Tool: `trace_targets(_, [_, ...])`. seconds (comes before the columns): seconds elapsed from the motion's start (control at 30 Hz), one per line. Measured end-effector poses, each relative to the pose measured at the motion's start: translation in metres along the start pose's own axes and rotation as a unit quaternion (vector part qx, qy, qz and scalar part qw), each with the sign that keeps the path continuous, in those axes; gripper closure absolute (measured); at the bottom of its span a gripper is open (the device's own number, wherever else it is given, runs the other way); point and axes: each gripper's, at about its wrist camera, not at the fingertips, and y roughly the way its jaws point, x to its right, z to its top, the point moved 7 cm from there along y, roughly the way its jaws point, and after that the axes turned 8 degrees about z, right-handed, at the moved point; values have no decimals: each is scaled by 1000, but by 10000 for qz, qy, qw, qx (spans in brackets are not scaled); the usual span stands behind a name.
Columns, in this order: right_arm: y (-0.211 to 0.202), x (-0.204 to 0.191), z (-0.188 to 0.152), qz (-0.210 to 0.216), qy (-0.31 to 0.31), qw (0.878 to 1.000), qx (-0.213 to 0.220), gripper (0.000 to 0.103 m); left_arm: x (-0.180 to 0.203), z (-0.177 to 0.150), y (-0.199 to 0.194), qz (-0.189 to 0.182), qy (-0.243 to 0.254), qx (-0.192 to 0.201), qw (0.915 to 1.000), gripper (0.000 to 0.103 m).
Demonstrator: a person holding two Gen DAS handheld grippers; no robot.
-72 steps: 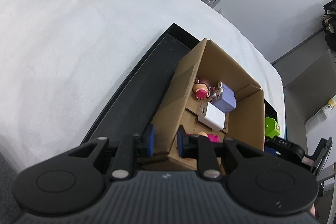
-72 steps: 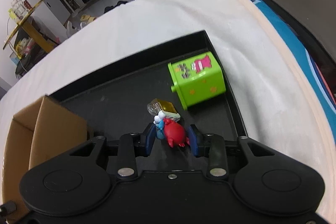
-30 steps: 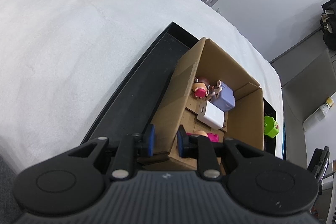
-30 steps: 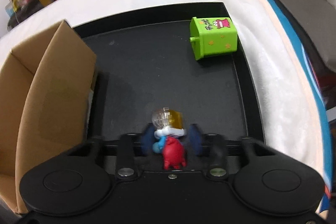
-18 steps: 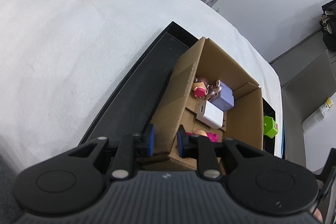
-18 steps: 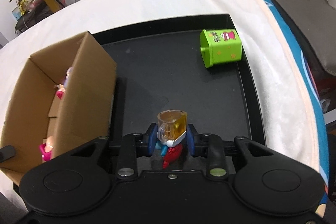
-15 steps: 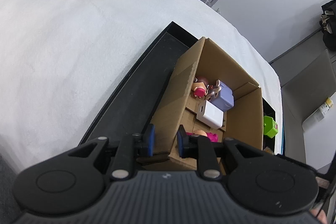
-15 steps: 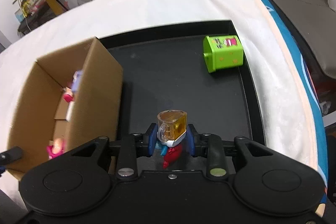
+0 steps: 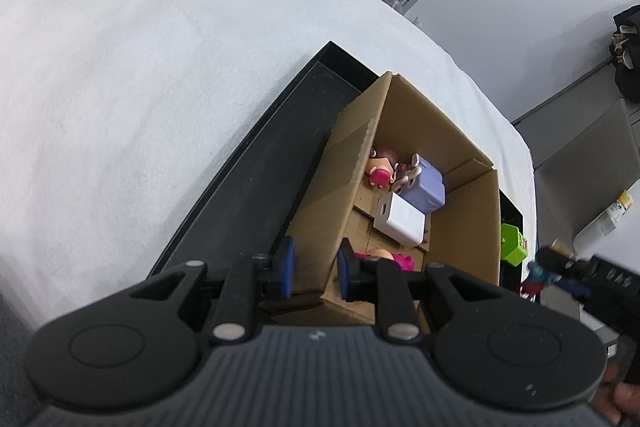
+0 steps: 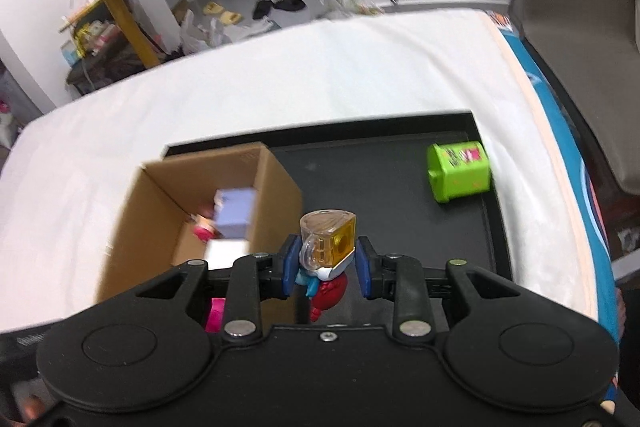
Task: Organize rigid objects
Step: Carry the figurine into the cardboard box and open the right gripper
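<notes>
White cloth (image 10: 280, 83) covers the table under your black tray (image 10: 400, 187), and the cardboard box (image 9: 404, 115) stands on the tray's left part. Your left gripper (image 9: 316, 269) is clamped on the box's near wall, steadying it. Inside lie a lilac block (image 9: 424, 183), a white charger (image 9: 400, 221) and pink figures (image 9: 380, 175). A green toy box (image 10: 458, 171) sits alone at the tray's far right corner. Your right gripper (image 10: 327, 269) is closed on the small toy figure (image 10: 328, 247), held in the air above the tray, just right of the box's wall. You appear to be mid-carry: next, bring it leftward over the opening, then part the jaws above a free spot.
</notes>
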Motion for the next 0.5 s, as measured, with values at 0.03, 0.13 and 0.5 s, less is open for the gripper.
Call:
trace_targets(0.03, [-2, -6, 3, 27, -40, 10000, 44, 74, 0, 0, 0, -6, 0, -2, 10000, 83])
trace_targets(0.13, [-8, -23, 13, 174, -116, 9996, 167, 74, 0, 0, 0, -22, -9, -5, 10000, 83])
trace_targets(0.5, [15, -77, 24, 912, 46, 9958, 17, 73, -1, 0, 0, -100, -59, -32, 9999, 82])
